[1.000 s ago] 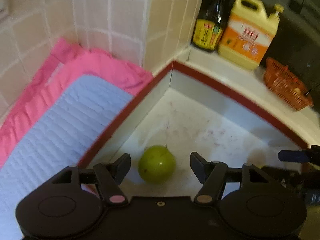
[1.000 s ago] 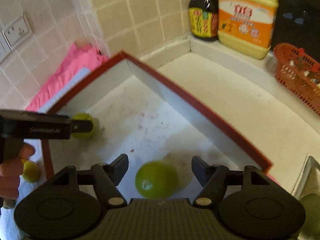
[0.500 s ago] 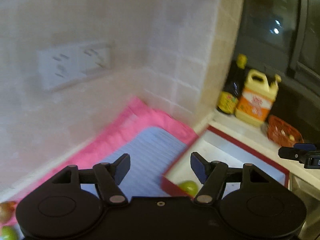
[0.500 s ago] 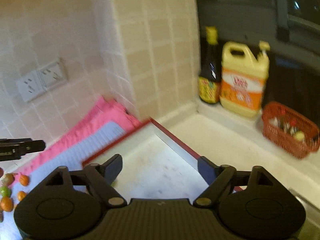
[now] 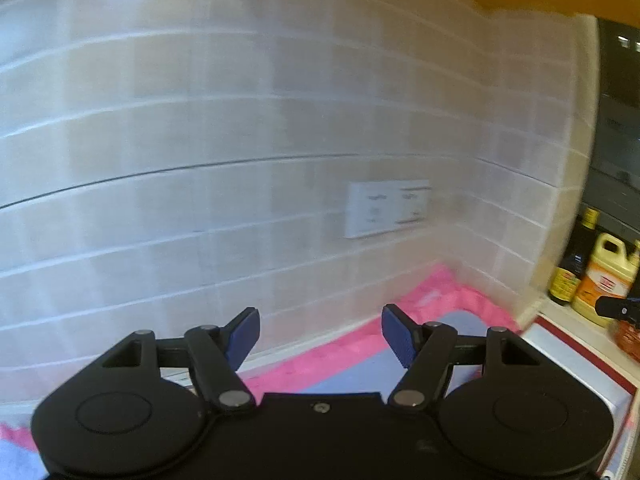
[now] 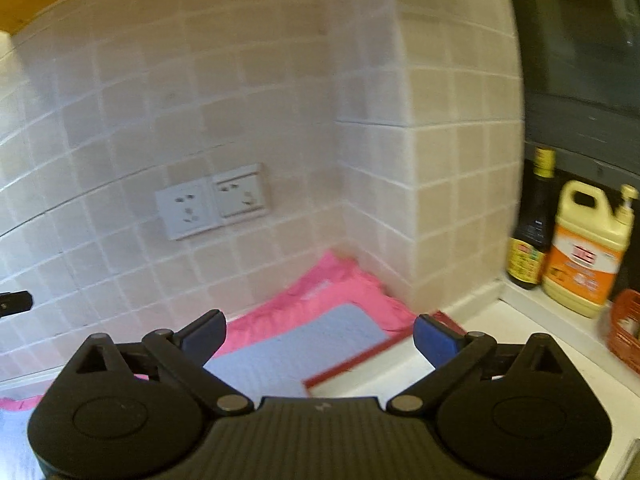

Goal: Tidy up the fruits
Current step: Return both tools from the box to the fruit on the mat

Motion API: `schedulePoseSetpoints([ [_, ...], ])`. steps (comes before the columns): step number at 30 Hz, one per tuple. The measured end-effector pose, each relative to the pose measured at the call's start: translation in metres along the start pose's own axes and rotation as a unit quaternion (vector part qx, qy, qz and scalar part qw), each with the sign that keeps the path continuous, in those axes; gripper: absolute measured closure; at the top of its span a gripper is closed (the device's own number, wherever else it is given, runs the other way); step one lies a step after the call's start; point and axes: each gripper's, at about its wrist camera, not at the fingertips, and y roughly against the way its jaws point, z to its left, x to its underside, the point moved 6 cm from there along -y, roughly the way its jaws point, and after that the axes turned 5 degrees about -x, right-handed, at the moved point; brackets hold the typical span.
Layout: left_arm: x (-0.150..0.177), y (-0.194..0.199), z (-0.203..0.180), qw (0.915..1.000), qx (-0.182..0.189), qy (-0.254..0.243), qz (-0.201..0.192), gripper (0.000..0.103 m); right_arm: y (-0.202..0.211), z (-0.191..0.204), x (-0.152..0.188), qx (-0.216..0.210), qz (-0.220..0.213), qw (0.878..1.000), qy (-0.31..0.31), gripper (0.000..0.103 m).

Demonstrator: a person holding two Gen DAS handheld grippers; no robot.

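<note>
No fruit shows in either view now. My left gripper (image 5: 320, 336) is open and empty, raised and pointing at the tiled wall. My right gripper (image 6: 319, 335) is open and empty, also raised, above the near corner of the red-rimmed white tray (image 6: 360, 364). The tray's rim also shows at the right edge of the left wrist view (image 5: 580, 354). A tip of the right gripper shows at the far right of the left wrist view (image 5: 618, 308). A tip of the left gripper shows at the left edge of the right wrist view (image 6: 14, 303).
A pink cloth (image 6: 340, 288) with a pale blue mat (image 6: 304, 344) lies along the wall under a double socket (image 6: 212, 206). A dark sauce bottle (image 6: 534, 236), a yellow jug (image 6: 586, 248) and a red basket (image 6: 626, 330) stand at the right.
Both grippers have lifted away from the tray and tilted up toward the wall. The green fruits left in the tray have dropped out of view. Both jaws stay open.
</note>
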Motion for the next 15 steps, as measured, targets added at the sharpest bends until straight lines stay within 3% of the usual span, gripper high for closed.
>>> schedulePoseSetpoints([
  [4, 0.013, 0.011, 0.033, 0.9995, -0.022, 0.02, 0.007, 0.022, -0.009, 0.03, 0.01, 0.005, 0.003, 1.0, 0.02, 0.0],
  [6, 0.027, 0.011, 0.046, 0.9991, -0.028, 0.025, 0.021, 0.022, -0.018, 0.044, 0.021, -0.021, 0.019, 0.999, 0.028, 0.0],
  [12, 0.091, -0.013, 0.042, 0.9952, 0.003, 0.031, 0.092, 0.021, -0.065, 0.056, 0.083, -0.044, 0.126, 0.991, 0.01, 0.0],
  [15, 0.125, -0.032, 0.027, 0.9913, -0.003, 0.012, 0.131, 0.021, -0.089, 0.053, 0.118, -0.038, 0.179, 0.983, 0.002, 0.001],
])
